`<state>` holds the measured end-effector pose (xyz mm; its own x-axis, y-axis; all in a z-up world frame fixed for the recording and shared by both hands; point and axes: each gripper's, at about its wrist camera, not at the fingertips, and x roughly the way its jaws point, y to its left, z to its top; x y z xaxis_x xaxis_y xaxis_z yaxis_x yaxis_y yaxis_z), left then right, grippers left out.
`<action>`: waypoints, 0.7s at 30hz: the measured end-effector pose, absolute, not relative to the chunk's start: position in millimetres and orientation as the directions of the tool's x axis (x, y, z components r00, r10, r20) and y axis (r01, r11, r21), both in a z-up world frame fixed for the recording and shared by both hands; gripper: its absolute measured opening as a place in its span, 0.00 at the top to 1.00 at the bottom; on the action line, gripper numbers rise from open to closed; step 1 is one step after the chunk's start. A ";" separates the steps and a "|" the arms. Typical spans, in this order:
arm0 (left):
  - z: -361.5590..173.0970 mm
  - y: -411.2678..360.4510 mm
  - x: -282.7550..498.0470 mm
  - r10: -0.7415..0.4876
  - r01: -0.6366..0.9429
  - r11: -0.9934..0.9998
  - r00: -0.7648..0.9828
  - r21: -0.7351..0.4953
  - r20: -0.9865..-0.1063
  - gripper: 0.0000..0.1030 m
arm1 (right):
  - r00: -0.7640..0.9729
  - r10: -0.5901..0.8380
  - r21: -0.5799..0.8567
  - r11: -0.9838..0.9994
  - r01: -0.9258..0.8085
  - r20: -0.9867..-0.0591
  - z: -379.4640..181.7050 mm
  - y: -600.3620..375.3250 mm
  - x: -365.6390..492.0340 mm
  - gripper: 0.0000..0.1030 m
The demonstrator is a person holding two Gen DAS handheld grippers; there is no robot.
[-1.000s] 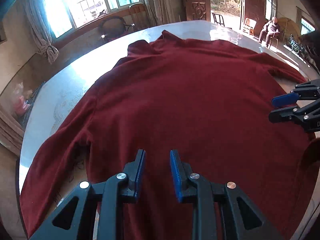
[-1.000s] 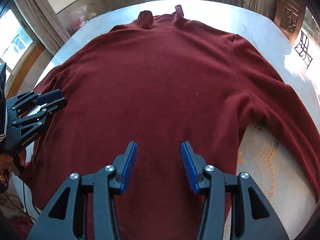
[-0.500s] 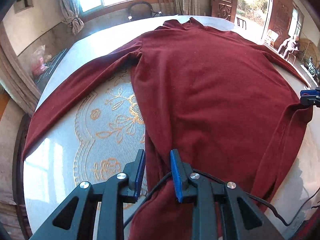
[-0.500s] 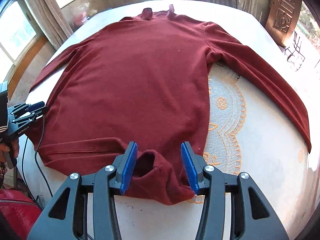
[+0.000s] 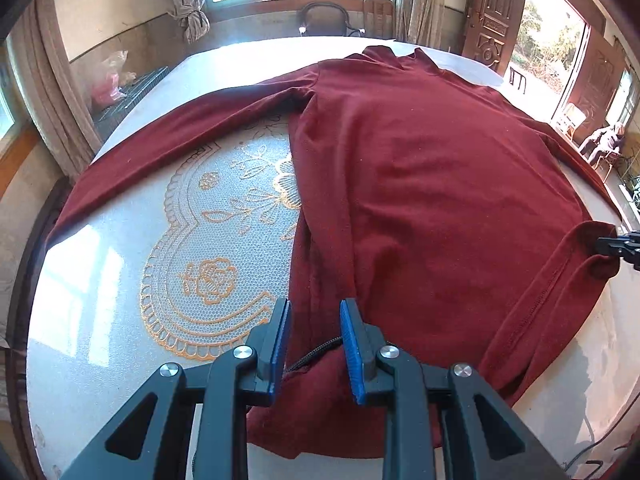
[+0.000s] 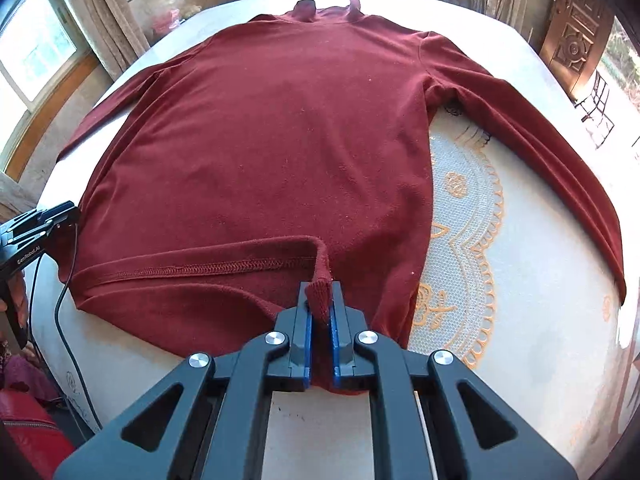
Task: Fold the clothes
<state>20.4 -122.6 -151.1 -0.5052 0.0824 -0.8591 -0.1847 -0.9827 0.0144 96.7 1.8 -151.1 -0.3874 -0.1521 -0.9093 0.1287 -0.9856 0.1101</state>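
Maroon sweater (image 6: 280, 128) hem between right fingers (image 6: 306, 336)

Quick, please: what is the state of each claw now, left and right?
Left claw: open, over the sweater hem, holding nothing.
Right claw: closed on the sweater hem.

A dark red sweater (image 5: 420, 184) lies spread on the table (image 5: 100, 280). The left gripper (image 5: 314, 344) hangs parted over its hem corner, beside a lace doily (image 5: 216, 256).

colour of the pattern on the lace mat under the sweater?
Orange-gold flowers and scallops on the white lace mat, clearest in the left wrist view.
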 end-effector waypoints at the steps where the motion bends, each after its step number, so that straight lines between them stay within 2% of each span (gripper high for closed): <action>1: -150.7 -122.6 22.0 0.071 -0.181 -0.983 -0.507 0.026 -0.859 0.75 | -0.397 -0.152 0.111 -0.986 0.124 -0.905 -144.9 4.0 105.0 0.92; 7: -152.2 -137.5 38.5 0.038 -0.137 -0.990 -0.485 0.033 -0.874 0.75 | -0.434 -0.115 0.097 -0.993 0.064 -0.894 -111.1 40.0 157.4 0.92; 13: -160.5 -160.7 63.9 0.083 -0.061 -0.996 -0.456 -0.062 -0.886 0.75 | -0.331 -0.076 0.088 -0.996 -0.021 -0.941 -147.3 72.6 174.1 0.91; 16: -154.4 -167.8 74.9 0.172 -0.057 -0.985 -0.470 -0.165 -0.866 0.75 | -0.287 -0.082 0.117 -0.988 -0.106 -0.954 -161.9 91.2 176.6 0.84; 18: -148.6 -166.1 81.0 0.191 -0.080 -0.982 -0.486 -0.174 -0.853 0.75 | -0.322 -0.061 0.119 -0.979 -0.165 -0.945 -150.7 102.3 177.4 0.78; 21: -139.6 -159.1 88.9 0.205 -0.130 -0.978 -0.507 -0.161 -0.837 0.75 | -0.406 0.020 0.043 -0.989 -0.144 -0.914 -121.3 94.9 169.0 0.78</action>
<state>88.9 -159.1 -139.6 -0.5071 0.2054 -0.8371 -0.1297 -0.9783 -0.1615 169.0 94.9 -121.3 -0.4060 0.0196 -0.9137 -0.1444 -0.9886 0.0429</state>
